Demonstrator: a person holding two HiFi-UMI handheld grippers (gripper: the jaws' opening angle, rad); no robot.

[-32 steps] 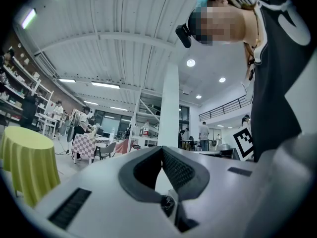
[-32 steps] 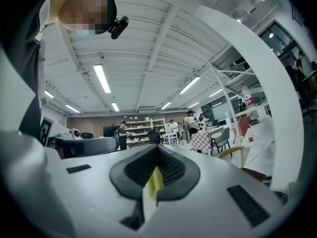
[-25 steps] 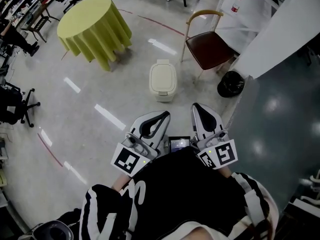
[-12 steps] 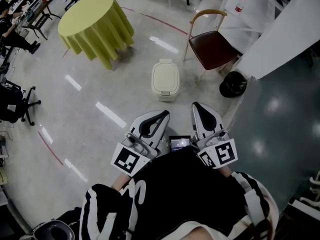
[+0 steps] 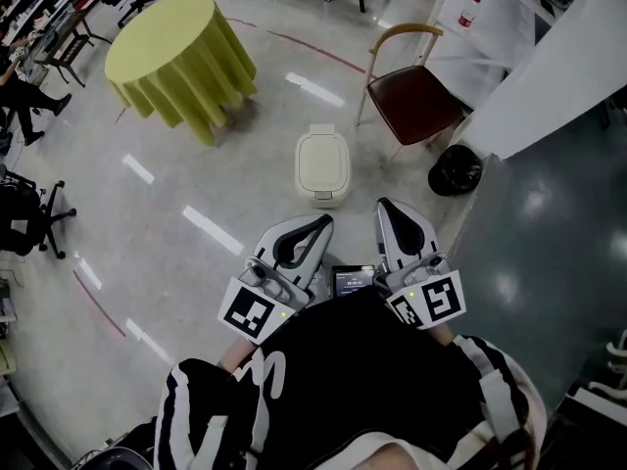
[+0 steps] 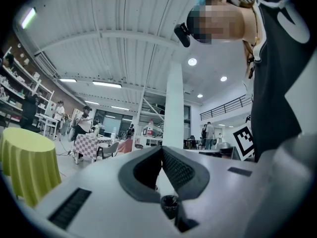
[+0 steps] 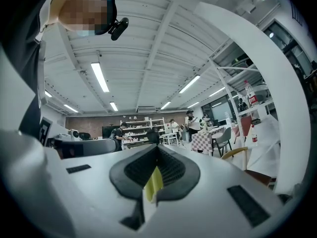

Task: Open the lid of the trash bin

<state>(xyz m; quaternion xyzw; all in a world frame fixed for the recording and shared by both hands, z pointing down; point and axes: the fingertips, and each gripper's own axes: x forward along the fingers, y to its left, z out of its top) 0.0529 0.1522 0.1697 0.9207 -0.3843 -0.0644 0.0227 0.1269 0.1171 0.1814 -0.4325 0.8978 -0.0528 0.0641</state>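
1. One trash bin (image 5: 322,166) to deal with, small and cream-coloured. It's standing on the shiny floor (image 5: 225,189) straight ahead of the person and well apart from both grippers. Its lid (image 5: 322,160) is down flat.
2. Barely anything changes over the last second. The bin slides a touch lower in the head view than it was half a second ago, and the yellow-draped round table (image 5: 176,52) drifts a bit left. The bin looks about the same size, so I'd call that head wobble or a small shuffle, not a real approach.
3. Around the bin: a wooden-armed chair (image 5: 411,91) off to its right, and a black bagged bin (image 5: 455,168) beyond that by the white partition. Nothing sits on the lid or between it and the person.
4. Left gripper (image 5: 315,225) is parked against the torso in the same spot in all three head views. Its own view shows the jaw tips pressed together with nothing between them.
5. Right gripper (image 5: 384,207) is in the same position, tips meeting too. There's a thin yellowish sliver in the slit lower down and I can't tell what it is.
6. So for the task: not started. Lid untouched, both tools tucked in and pointing forward, and the gap still has to be closed before either can reach the lid.
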